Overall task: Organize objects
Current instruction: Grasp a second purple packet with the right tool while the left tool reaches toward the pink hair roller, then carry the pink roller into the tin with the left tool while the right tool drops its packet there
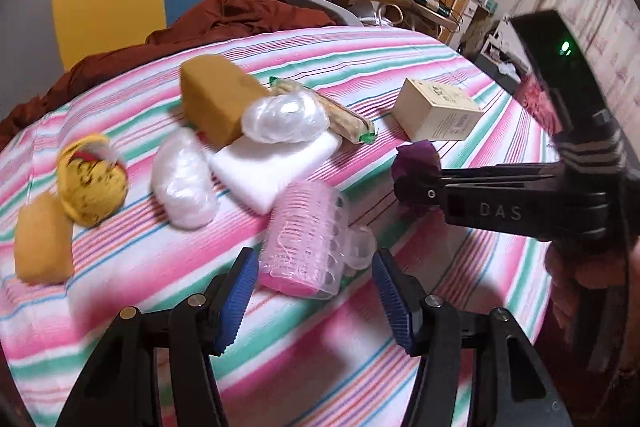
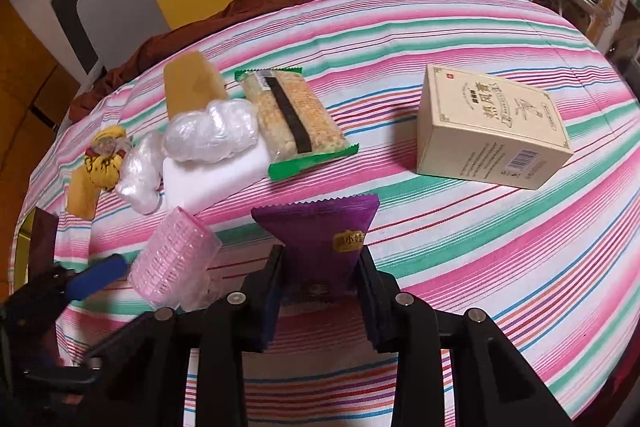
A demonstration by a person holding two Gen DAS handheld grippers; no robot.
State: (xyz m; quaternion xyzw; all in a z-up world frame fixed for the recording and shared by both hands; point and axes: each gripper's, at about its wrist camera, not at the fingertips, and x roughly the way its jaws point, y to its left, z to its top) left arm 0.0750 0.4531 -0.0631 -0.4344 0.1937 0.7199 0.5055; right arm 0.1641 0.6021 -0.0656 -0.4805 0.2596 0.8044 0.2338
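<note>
Closest to us, the right gripper (image 2: 320,263) is clamped tight on a purple snack packet (image 2: 320,227), pinching its lower half so the crimped top edge sticks up over the striped bedsheet (image 2: 480,247). From the left wrist view we can see that same packet (image 1: 414,163) bunched at the tip of the right gripper (image 1: 412,183), which reaches in from the right side.

The left gripper (image 1: 314,291) has its blue pads (image 1: 240,299) spread apart with nothing between them. It hangs right in front of a pink pack of hair rollers (image 1: 300,239) in clear plastic, close to the pads but not touching as far as we can tell. In the right wrist view the rollers (image 2: 176,259) sit just left of the purple packet, so they're kinda crowding that spot.

Behind the rollers there's a white foam block (image 1: 276,167), with a clear crumpled plastic bundle (image 1: 284,117) on top of it and another plastic bundle (image 1: 184,183) just to its left. A rice cracker bar in a green-edged wrapper (image 2: 296,119) leans on the block's right side. A tan sponge block (image 1: 216,99) stands behind those.

Off to the left we've got a yellow plush thing (image 1: 92,183) touching a smaller tan sponge (image 1: 42,239). Off to the right, well apart from the pile, sits a cream cardboard box (image 2: 492,131).

Furthest back, a rust-brown blanket (image 1: 224,19) is heaped at the bed's edge.
</note>
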